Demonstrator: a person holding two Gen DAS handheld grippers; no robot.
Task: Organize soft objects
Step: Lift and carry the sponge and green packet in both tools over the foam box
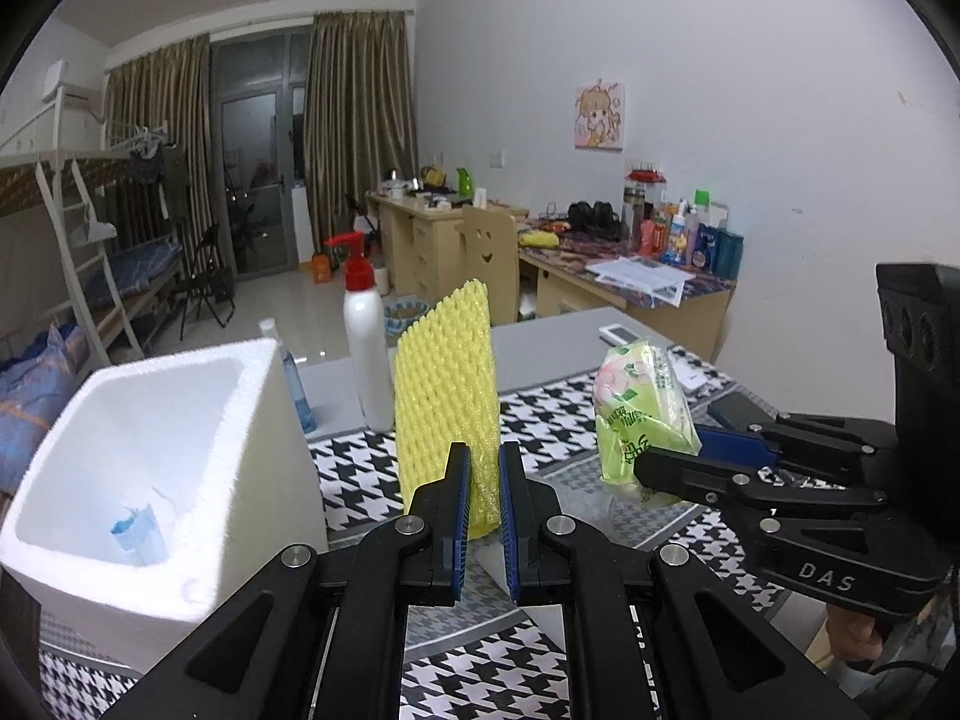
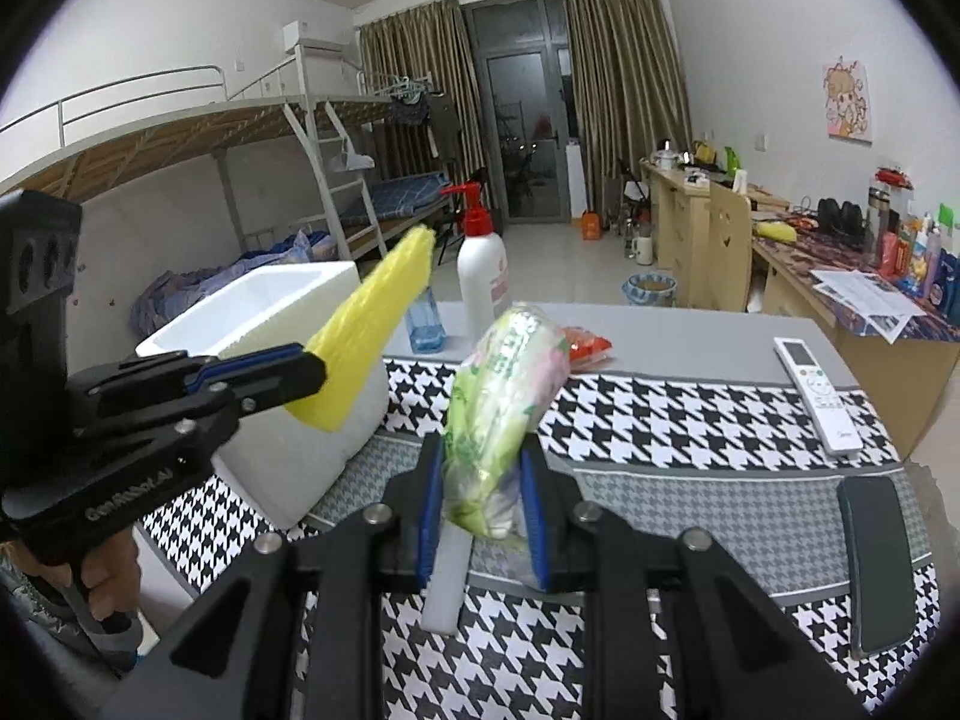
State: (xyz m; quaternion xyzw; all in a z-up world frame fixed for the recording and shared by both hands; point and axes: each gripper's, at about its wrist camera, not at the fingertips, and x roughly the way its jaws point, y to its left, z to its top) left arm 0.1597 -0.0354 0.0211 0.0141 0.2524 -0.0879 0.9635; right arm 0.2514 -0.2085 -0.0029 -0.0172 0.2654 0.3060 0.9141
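Left wrist view | left gripper (image 1: pixel 485 483) pinching yellow foam net (image 1: pixel 447 402) beside white foam box (image 1: pixel 150 450); right gripper (image 2: pixel 483 495) pinching green tissue pack (image 2: pixel 504 396), right of box

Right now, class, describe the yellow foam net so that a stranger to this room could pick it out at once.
Find the white foam box on the houndstooth table. Just right of it, the left gripper holds the foam net upright, in front of the white pump bottle. Alone among its neighbours it is bright yellow, with an open diamond mesh.

Black grippers (image 1: pixel 483 498) (blue pads (image 1: pixel 461 510))
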